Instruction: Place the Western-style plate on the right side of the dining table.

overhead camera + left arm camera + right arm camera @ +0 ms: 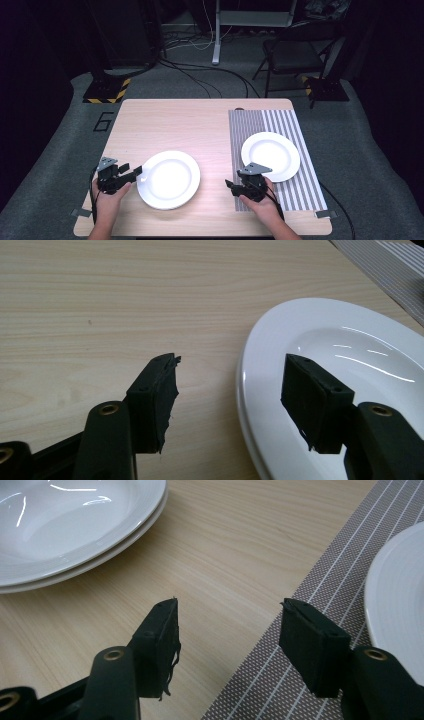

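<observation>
A stack of two white plates (pixel 168 179) (pixel 345 340) (pixel 60 525) lies on the wooden table (pixel 175 125), front left of centre. My left gripper (pixel 135 172) (pixel 230 390) is open at the stack's left rim, one jaw over the plate and the other over bare wood, with neither pad pressing on it. A single white plate (pixel 270 156) (pixel 400 595) rests on a grey striped placemat (pixel 270 120) (pixel 310 580) at the right. My right gripper (pixel 239 179) (pixel 227 630) hangs open over the mat's left edge, holding nothing.
Beyond the table's far edge stand a folding chair (pixel 292 52), a white stand leg (pixel 216 35) and cables on the grey floor. A black base with yellow hazard stripes (pixel 105 90) sits at the far left.
</observation>
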{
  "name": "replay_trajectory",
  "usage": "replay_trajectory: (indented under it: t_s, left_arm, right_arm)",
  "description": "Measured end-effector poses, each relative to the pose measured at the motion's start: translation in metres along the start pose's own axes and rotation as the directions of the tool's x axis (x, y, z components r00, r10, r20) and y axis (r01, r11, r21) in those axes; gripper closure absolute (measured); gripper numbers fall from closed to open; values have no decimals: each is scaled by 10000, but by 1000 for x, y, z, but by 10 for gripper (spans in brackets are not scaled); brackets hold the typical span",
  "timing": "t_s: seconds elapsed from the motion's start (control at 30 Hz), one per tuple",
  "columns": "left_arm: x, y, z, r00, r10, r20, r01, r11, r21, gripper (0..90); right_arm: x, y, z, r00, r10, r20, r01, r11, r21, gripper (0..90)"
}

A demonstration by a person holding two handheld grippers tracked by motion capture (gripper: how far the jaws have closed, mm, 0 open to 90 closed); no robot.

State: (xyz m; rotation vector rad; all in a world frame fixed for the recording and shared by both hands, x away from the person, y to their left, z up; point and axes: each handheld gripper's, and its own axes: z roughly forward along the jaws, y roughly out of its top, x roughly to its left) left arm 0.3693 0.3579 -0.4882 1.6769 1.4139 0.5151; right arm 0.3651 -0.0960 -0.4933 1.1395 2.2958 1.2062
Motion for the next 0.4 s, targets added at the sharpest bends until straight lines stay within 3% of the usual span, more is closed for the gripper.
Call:
replay_trajectory:
  t_s: [0.1,0.27,0.4]
  left_arm:
    - [6,1,-2,9990,253,-359,-257,9996,-100,388]
    - [17,-3,0,9994,-105,-339,108,9999,112,383]
    - [23,-5,4,9980,-71,-626,84,9998,203,373]
  right_arm:
    - [2,-2,3,9999,-113,-82,114,9999,99,403]
    - [5,-6,8,9992,-349,-197,355,9990,289,397]
    - [7,-8,10,9987,-461,-225,469,9982,363,398]
